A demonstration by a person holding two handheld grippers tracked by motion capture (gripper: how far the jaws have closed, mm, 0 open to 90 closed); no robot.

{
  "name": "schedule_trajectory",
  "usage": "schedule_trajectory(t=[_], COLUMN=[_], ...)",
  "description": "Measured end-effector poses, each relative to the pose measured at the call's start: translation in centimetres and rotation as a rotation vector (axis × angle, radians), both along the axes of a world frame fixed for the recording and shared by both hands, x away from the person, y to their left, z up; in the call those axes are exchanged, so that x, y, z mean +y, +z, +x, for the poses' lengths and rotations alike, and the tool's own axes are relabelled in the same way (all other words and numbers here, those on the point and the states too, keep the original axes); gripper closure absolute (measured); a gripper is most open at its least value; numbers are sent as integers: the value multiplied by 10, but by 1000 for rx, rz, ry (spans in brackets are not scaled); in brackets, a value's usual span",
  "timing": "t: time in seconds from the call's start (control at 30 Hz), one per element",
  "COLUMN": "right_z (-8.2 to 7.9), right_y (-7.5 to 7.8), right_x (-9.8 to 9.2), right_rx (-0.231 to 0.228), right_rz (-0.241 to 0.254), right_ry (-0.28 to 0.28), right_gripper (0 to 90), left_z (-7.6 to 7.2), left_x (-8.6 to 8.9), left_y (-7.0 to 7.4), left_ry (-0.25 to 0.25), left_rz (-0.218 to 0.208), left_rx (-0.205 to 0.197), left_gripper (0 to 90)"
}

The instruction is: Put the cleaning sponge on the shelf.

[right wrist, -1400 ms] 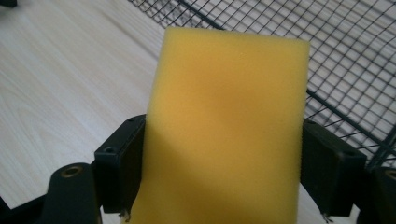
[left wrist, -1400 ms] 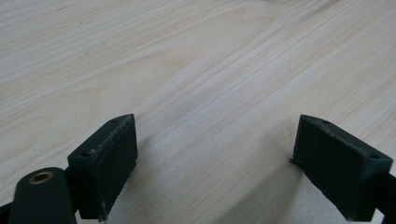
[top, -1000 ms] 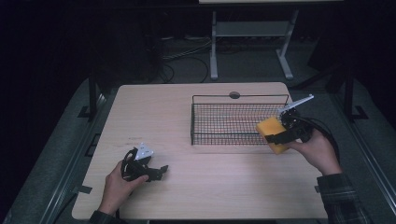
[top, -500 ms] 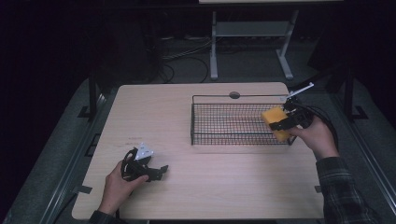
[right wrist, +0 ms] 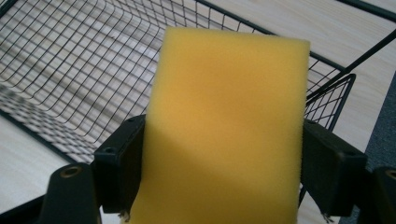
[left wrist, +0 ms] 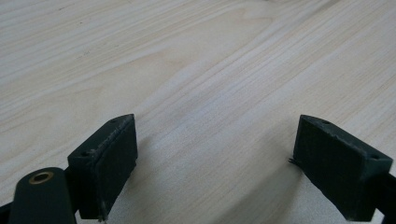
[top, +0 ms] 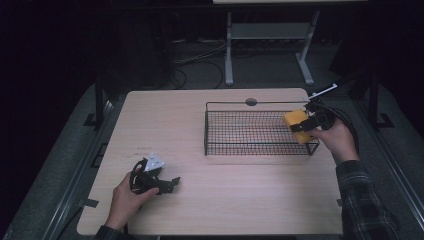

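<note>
I have the yellow sponge (right wrist: pixel 224 135) clamped in my right gripper (top: pixel 306 126) over the wire basket (top: pixel 250 150) (release remains); my left gripper (left wrist: pixel 215 163) gapes, empty.

The yellow sponge (right wrist: pixel 224 130) hides part of the wire basket (right wrist: pixel 70 70) behind it. The right gripper view's bottom edge cuts the sponge off.

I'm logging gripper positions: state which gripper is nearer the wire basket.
Right. The right gripper holds a yellow sponge over the wire basket at its right end. The left gripper rests open on the table, well off to the basket's near left.
</note>
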State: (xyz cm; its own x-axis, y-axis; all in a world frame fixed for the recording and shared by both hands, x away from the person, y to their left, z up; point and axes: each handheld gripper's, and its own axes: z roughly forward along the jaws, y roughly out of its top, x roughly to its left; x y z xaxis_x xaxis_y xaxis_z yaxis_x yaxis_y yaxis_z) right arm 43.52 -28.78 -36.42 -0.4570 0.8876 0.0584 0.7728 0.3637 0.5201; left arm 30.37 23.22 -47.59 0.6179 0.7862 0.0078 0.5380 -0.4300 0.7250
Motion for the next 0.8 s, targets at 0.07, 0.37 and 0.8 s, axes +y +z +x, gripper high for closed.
schedule_trajectory(t=[0.07, 0.37, 0.8], right_z=[4, 17, 19], right_y=[-1, -14, -34], right_x=[0, 3, 5], right_rx=[3, 27, 57], right_rz=[1, 5, -11], right_ry=[-4, -28, -31], right_gripper=[232, 230, 219], left_z=[0, 0, 0], left_x=[0, 0, 0], left_y=[0, 0, 0], left_ry=[0, 0, 0], left_rz=[0, 0, 0], left_rx=[0, 0, 0], left_gripper=[128, 128, 128])
